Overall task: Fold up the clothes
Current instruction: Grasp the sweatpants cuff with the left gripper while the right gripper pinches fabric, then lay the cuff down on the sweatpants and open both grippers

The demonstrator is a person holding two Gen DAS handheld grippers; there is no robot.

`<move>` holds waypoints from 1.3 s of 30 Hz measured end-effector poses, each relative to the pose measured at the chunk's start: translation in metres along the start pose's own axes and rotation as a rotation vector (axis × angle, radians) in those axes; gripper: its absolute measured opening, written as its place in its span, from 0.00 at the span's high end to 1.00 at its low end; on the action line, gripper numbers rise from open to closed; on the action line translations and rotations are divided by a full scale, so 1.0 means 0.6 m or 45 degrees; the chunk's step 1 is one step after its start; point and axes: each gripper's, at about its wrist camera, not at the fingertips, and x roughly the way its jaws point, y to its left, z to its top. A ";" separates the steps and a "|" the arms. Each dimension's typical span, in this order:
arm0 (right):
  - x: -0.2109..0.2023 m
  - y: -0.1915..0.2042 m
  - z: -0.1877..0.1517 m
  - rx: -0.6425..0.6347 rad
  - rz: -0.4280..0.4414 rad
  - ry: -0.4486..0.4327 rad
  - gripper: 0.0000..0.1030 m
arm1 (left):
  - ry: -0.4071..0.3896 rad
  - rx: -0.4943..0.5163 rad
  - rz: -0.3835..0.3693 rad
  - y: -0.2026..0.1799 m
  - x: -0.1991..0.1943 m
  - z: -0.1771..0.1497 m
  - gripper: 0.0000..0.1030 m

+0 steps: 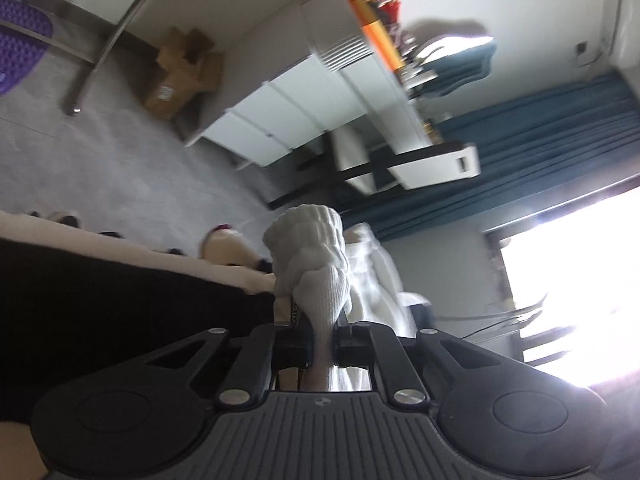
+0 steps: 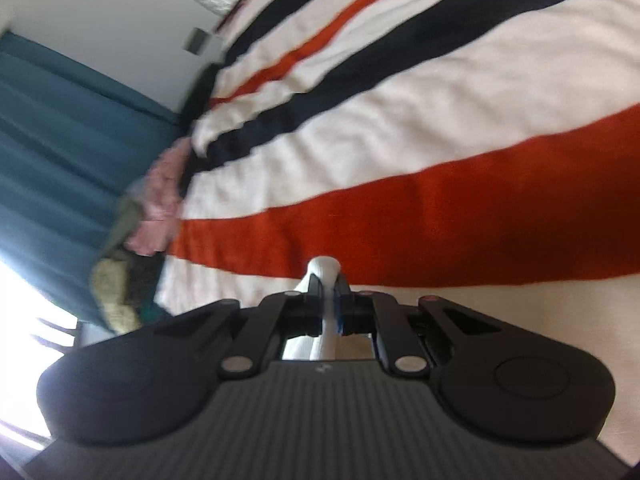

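The left hand-held gripper [image 1: 322, 330] is clamped on a white garment [image 1: 316, 256], whose ribbed fabric bunches up above the closed jaws and hangs in folds behind them. In the tilted left wrist view, a white cabinet [image 1: 304, 108] stands on a grey floor [image 1: 100, 136] beside a cardboard box [image 1: 180, 76], with blue curtains [image 1: 540, 132] next to a bright window. The right hand-held gripper [image 2: 329, 298] is also clamped on white fabric [image 2: 325, 270], a small fold poking out past its tips. Beyond it spreads a bed cover [image 2: 420, 128] striped in white, red and dark navy. Pink and greenish clothes [image 2: 156, 200] lie piled at the bed's edge, near the teal curtain [image 2: 60, 140].
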 end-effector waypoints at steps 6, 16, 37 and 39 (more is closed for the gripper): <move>0.023 -0.007 -0.001 -0.078 -0.106 0.087 0.91 | 0.055 0.147 0.153 0.000 0.008 0.006 0.91; -0.018 0.035 -0.010 -0.283 -0.163 0.013 0.25 | 0.086 0.581 0.280 -0.090 -0.014 -0.057 0.42; -0.212 0.195 -0.200 -1.062 0.471 -0.182 0.17 | 0.019 1.313 -0.068 -0.203 -0.079 -0.320 0.08; -0.214 0.201 -0.237 -1.125 0.511 -0.135 0.17 | 0.021 1.370 -0.122 -0.201 -0.085 -0.343 0.08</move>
